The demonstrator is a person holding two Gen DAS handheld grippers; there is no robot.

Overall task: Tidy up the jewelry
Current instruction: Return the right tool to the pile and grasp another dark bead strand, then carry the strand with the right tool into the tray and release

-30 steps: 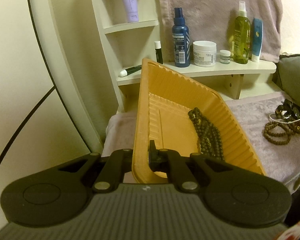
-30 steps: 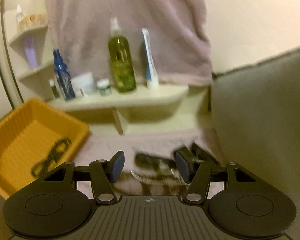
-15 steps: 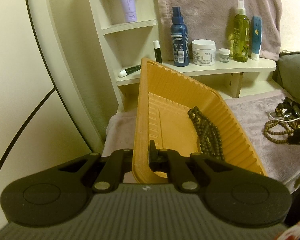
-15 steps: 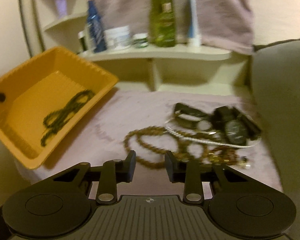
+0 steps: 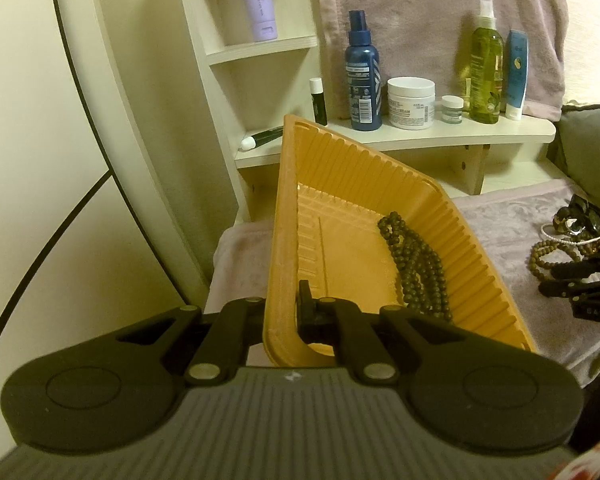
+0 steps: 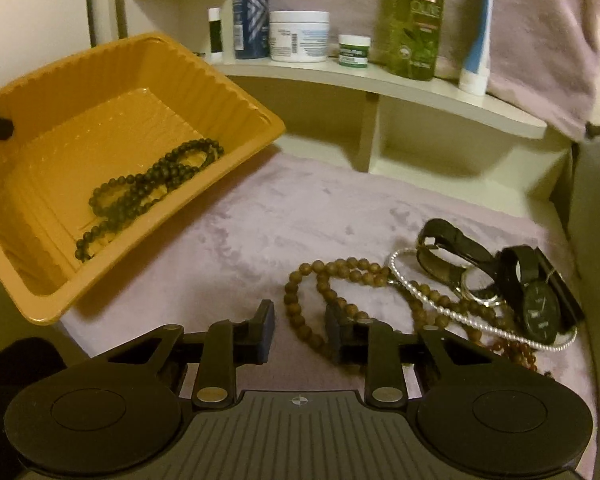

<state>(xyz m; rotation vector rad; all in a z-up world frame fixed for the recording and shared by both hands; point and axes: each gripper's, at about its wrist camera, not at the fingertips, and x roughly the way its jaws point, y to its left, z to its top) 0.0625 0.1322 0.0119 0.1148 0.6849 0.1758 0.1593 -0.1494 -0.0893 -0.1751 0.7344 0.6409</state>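
My left gripper (image 5: 286, 312) is shut on the near rim of an orange tray (image 5: 340, 176) and holds it tilted. A dark bead necklace (image 5: 416, 264) lies inside the tray; it also shows in the right wrist view (image 6: 148, 188). My right gripper (image 6: 300, 330) is open, low over a brown bead necklace (image 6: 324, 280) on the pink cloth, its jaws on either side of a loop of beads. A pearl strand (image 6: 440, 304), a black watch (image 6: 536, 304) and a dark bracelet (image 6: 444, 240) lie tangled to the right. My right gripper shows in the left wrist view (image 5: 580, 280).
A cream shelf (image 6: 380, 76) behind holds a blue spray bottle (image 6: 252, 8), a white jar (image 6: 298, 36), a green bottle (image 6: 416, 20) and a tube (image 6: 478, 40). A pink towel (image 5: 420, 12) hangs above. A grey cushion (image 5: 592, 148) is on the right.
My right gripper has come down and forward to the brown bead necklace and its jaws have narrowed. The left gripper has kept hold of the tilted tray.
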